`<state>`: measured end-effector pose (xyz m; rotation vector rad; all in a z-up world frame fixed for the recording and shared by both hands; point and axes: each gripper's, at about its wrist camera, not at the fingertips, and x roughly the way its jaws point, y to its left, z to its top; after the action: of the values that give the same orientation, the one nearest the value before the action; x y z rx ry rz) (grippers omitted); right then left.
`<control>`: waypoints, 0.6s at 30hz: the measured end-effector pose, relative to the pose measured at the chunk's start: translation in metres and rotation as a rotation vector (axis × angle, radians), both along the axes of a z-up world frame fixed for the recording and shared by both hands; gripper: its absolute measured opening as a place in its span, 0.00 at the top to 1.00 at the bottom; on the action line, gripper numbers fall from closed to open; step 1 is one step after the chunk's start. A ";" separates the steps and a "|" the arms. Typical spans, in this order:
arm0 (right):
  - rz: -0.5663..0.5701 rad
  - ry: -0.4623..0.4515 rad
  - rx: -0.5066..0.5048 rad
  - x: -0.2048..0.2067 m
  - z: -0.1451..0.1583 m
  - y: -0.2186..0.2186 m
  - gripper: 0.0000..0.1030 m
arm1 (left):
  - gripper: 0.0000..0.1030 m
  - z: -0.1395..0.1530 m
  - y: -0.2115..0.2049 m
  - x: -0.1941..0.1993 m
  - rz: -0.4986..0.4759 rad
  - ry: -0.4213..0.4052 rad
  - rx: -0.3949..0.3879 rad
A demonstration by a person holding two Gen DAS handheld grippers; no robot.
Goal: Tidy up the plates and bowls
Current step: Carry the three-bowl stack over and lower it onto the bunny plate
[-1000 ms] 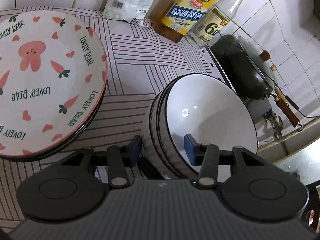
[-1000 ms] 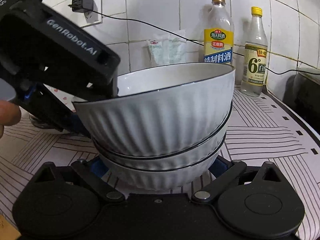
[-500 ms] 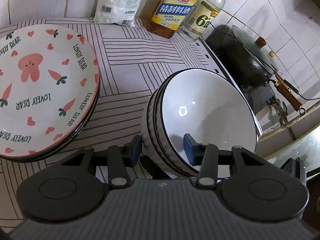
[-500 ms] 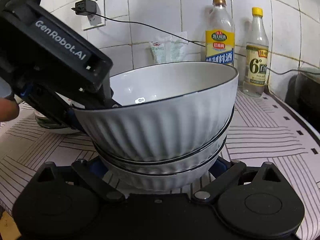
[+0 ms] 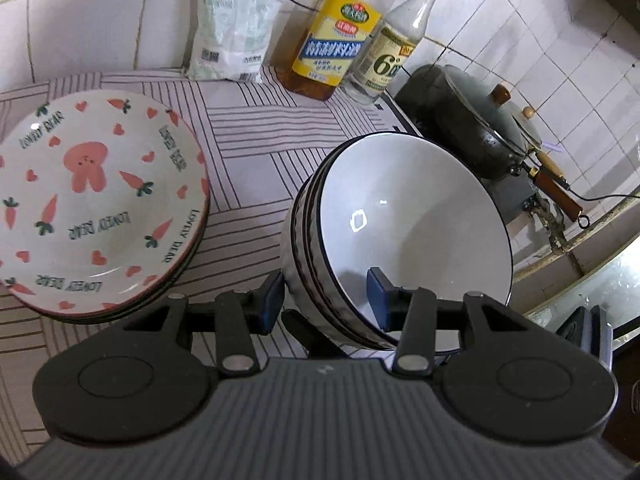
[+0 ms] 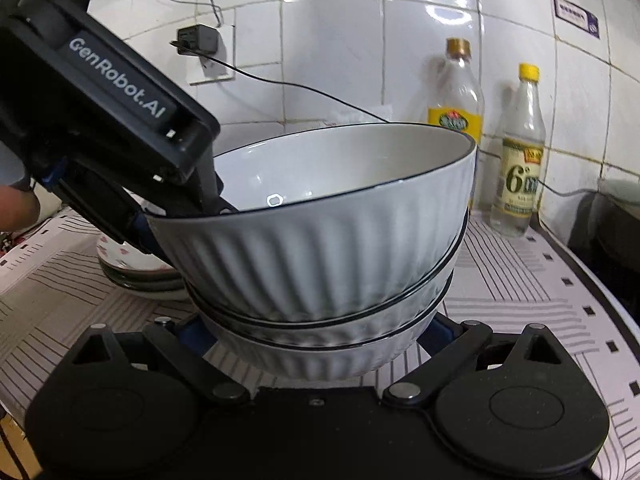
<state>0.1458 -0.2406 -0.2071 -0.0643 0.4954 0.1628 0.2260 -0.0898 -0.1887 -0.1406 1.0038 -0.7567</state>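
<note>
Both grippers hold the bowls (image 5: 404,236): the left gripper (image 5: 326,300) pinches the near rim, the right gripper (image 6: 316,332) clamps the bottom bowl. Plates (image 5: 100,200) sit stacked left; placing the bowls remains.

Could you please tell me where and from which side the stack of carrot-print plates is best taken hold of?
Grip the stack of carrot-print plates at its rim on the side facing the bowls, coming in low and level. The rims flare outward and overhang the striped counter cloth, so one of the jaws could probably slip underneath.
</note>
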 end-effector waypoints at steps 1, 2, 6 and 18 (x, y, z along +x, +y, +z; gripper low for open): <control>0.006 -0.003 -0.001 0.001 0.002 0.002 0.03 | 0.58 0.003 0.002 0.000 0.004 -0.002 0.000; 0.012 -0.005 -0.001 0.001 0.004 0.004 0.03 | 0.58 0.005 0.005 -0.001 0.007 -0.005 0.002; 0.037 -0.009 0.002 0.008 0.013 0.014 0.03 | 0.58 0.017 0.016 0.001 0.038 -0.014 0.003; 0.173 -0.028 0.003 0.042 0.024 0.056 0.03 | 0.58 0.034 0.070 0.012 0.176 -0.041 0.017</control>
<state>0.1875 -0.1844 -0.1829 -0.1062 0.4615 0.3319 0.2380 -0.0200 -0.1548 -0.1955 0.9450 -0.5880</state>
